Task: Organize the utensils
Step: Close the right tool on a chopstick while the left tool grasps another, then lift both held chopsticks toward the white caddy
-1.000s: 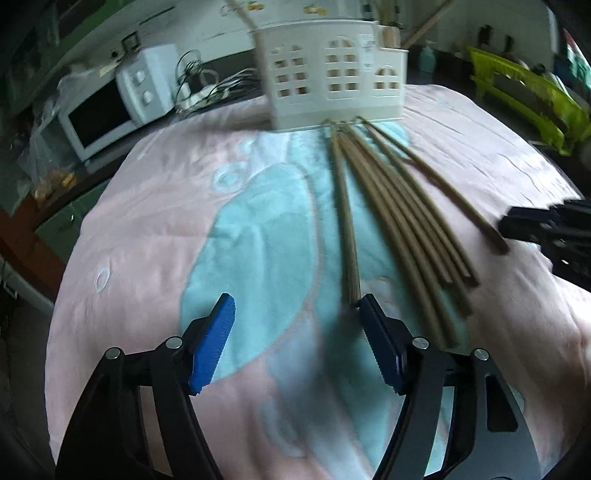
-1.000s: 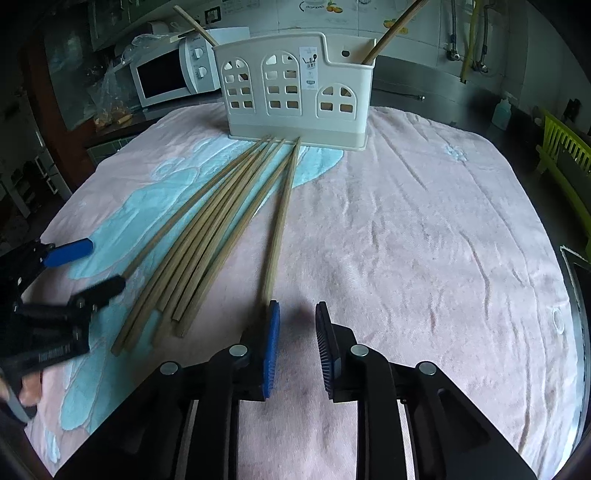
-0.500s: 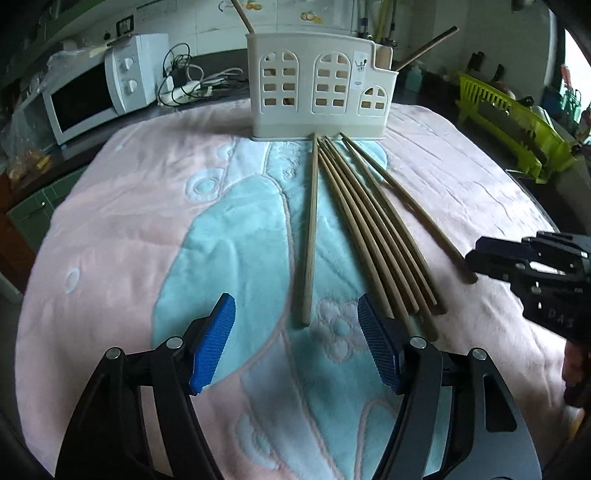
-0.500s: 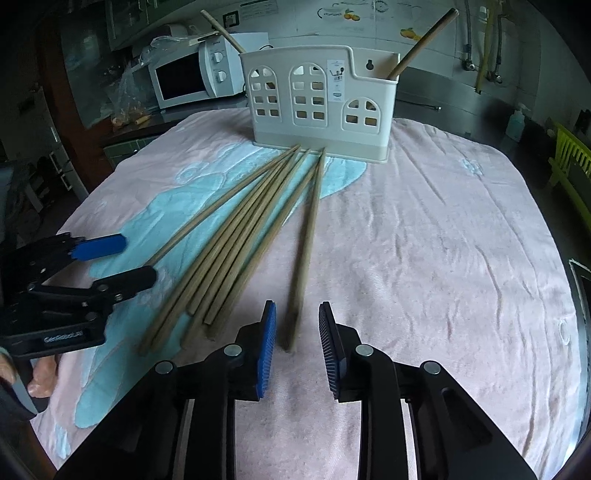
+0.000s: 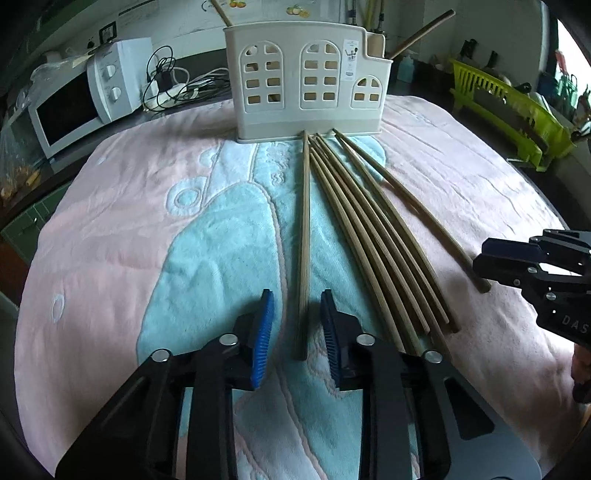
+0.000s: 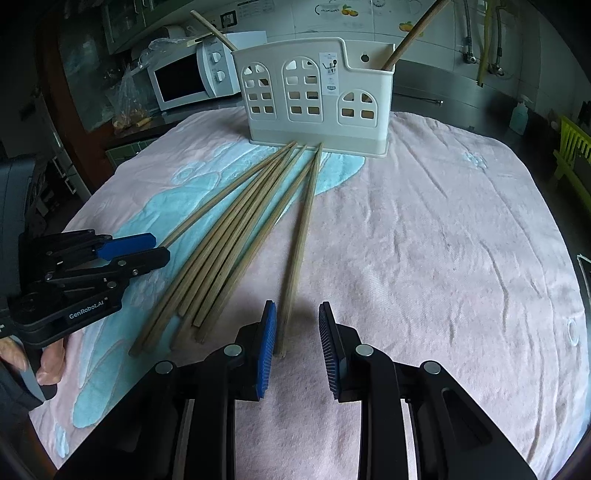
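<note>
Several long wooden chopsticks (image 5: 369, 229) fan out on a pink and teal towel (image 5: 147, 206) in front of a cream holder (image 5: 306, 81) with arched cut-outs. My left gripper (image 5: 296, 306) straddles the near end of the leftmost chopstick (image 5: 304, 240). Its jaws are closing, with a gap still showing on both sides of the stick. My right gripper (image 6: 297, 310) stands narrowly open at the near end of the rightmost chopstick (image 6: 301, 240), which lies close to its left pad (image 6: 267, 343). Two chopsticks (image 6: 413, 33) lean in the holder (image 6: 317, 96).
A white microwave (image 5: 74, 107) and cables sit behind the towel on the left, and a green dish rack (image 5: 509, 107) at the right. A person's fingers (image 6: 48, 365) hold the left gripper (image 6: 129, 251). Dark floor lies beyond the towel's edges.
My left gripper has shifted right until the leftmost chopstick lies between its fingers, and its jaws have drawn much closer together. The right gripper has barely moved; the rightmost chopstick's end now sits between its pads.
</note>
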A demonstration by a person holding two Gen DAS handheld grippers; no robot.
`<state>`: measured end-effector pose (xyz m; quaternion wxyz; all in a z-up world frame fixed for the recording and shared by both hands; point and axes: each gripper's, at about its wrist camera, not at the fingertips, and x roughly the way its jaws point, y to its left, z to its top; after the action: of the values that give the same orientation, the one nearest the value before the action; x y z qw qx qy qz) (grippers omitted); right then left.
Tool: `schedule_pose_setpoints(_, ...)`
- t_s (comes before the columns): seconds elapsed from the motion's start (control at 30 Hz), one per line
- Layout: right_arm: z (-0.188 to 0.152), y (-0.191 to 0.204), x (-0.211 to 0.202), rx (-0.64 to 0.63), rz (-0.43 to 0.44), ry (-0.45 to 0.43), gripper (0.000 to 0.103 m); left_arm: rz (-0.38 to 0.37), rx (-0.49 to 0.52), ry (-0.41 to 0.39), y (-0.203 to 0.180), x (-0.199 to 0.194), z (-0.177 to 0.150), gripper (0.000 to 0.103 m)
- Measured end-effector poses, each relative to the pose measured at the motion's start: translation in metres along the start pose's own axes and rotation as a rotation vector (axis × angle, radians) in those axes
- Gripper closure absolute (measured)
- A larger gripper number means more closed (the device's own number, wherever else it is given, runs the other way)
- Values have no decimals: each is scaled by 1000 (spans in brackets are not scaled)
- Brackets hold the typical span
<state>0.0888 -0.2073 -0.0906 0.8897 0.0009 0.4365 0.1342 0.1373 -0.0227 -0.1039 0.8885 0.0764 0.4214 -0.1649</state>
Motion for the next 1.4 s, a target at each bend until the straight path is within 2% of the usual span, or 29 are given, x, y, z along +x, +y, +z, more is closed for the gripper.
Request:
schedule_pose_setpoints(0.07, 1, 0, 1, 3, 2, -2, 79, 15, 16, -3, -4, 0, 0, 84)
schedule_pose_setpoints(0.13, 2, 2, 3, 1, 3, -1, 79, 9, 21, -6, -6, 0, 0, 95)
schedule_pose_setpoints(0.4, 4, 12, 16, -18, -39, -6, 82, -10, 5, -6, -3, 0, 2, 97)
schedule_pose_setpoints(0.53, 5, 16, 18, -42, -86, -12, 95, -20, -9, -24, 0, -7, 3, 97)
schedule_pose_setpoints(0.63, 5, 13, 14, -35, -82, -15, 96, -12, -10, -44, 0, -14, 6, 97)
schedule_pose_setpoints(0.83, 16, 12, -19, -41, -85, -110, 97, -19, -25, -126, 3, -42, 18, 98)
schedule_pose_setpoints(1.03, 44, 13, -49, -47, -71, -219, 97, -17, -54, -211, 11, -65, 35, 98)
schedule_pose_setpoints(1.4, 94, 9, -56, -13, -20, -322, 96, -28, -112, -333, 28, -77, 70, 98)
